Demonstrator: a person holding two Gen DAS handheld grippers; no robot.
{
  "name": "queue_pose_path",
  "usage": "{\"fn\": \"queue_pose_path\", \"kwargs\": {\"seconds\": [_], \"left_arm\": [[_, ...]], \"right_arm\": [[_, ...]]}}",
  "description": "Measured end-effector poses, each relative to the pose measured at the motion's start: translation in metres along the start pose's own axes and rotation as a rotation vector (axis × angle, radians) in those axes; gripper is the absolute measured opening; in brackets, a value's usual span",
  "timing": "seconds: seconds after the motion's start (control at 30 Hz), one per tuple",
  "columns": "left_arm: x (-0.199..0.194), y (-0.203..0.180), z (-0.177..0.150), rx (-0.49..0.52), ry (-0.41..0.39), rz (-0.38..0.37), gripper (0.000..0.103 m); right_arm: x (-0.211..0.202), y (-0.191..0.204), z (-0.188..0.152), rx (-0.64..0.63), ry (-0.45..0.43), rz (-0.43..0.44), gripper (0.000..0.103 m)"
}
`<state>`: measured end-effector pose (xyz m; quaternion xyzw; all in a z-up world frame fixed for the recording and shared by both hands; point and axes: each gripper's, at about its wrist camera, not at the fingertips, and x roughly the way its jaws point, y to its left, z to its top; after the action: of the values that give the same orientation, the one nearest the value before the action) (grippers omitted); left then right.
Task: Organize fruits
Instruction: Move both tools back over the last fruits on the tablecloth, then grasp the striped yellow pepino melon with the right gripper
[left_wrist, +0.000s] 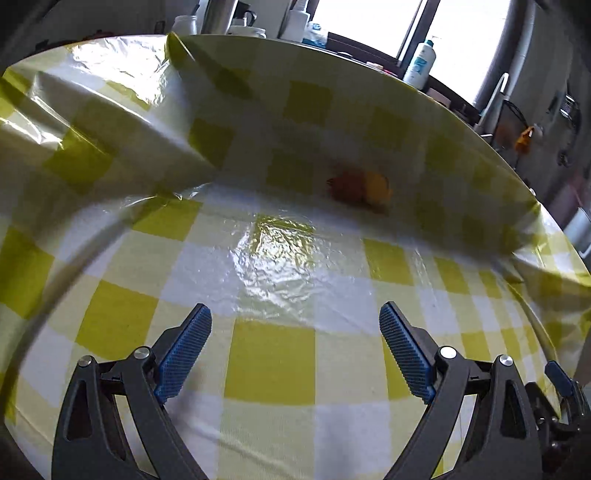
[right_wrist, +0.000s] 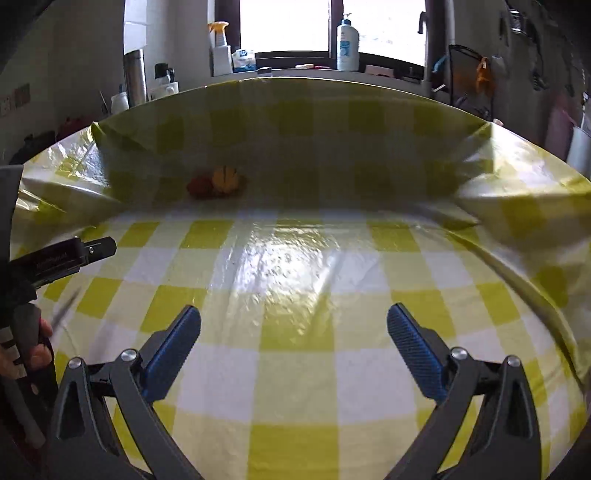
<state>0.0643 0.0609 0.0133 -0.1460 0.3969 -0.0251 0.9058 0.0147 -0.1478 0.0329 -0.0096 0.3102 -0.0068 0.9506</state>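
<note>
— Blue-padded fingers sit lowest in both frames: left gripper (left_wrist: 295, 332) and right gripper (right_wrist: 293, 332), each spread wide, gripping nothing, over the yellow-checked tablecloth (left_wrist: 269, 369).

— And the fruit?

— Mid-frame, at the foot of the raised cloth wall: a red fruit (right_wrist: 199, 187) touching a yellow-orange one (right_wrist: 226, 180), both blurry. Somebody's hand (right_wrist: 35, 347) shows at lower left of the right view.
</note>
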Motion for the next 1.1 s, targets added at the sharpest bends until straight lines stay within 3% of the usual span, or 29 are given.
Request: {"fn": "queue_pose_path", "kwargs": {"seconds": [0.17,0.3,0.43,0.53,0.67,0.8,0.93,1.1], "left_arm": [[0.029,0.007,0.016,-0.069,-0.027,-0.023,0.089],[0.022,0.028,0.018,-0.146,-0.059,-0.14,0.089],[0.026,0.042,0.018,-0.243,-0.064,-0.206,0.092],[0.025,0.036,0.017,-0.226,-0.07,-0.209,0.092],[0.023,0.03,0.016,-0.198,-0.067,-0.21,0.092],[0.024,0.036,0.015,-0.234,-0.062,-0.222,0.092],[0.027,0.036,0.014,-0.243,-0.052,-0.235,0.092],[0.026,0.032,0.011,-0.217,-0.057,-0.231,0.092]], "right_arm": [[0.055,0.016,0.042,-0.024,0.039,0.014,0.097],[0.089,0.03,0.062,-0.074,0.066,0.024,0.087],[0.135,0.05,0.088,-0.118,0.133,0.012,0.081],[0.162,0.067,0.105,-0.16,0.168,0.018,0.072],[0.189,0.085,0.127,-0.181,0.167,0.003,0.068],[0.205,0.095,0.141,-0.163,0.165,0.013,0.065],[0.209,0.102,0.145,-0.147,0.161,0.05,0.044],[0.172,0.089,0.127,-0.085,0.112,0.108,0.043]]}}
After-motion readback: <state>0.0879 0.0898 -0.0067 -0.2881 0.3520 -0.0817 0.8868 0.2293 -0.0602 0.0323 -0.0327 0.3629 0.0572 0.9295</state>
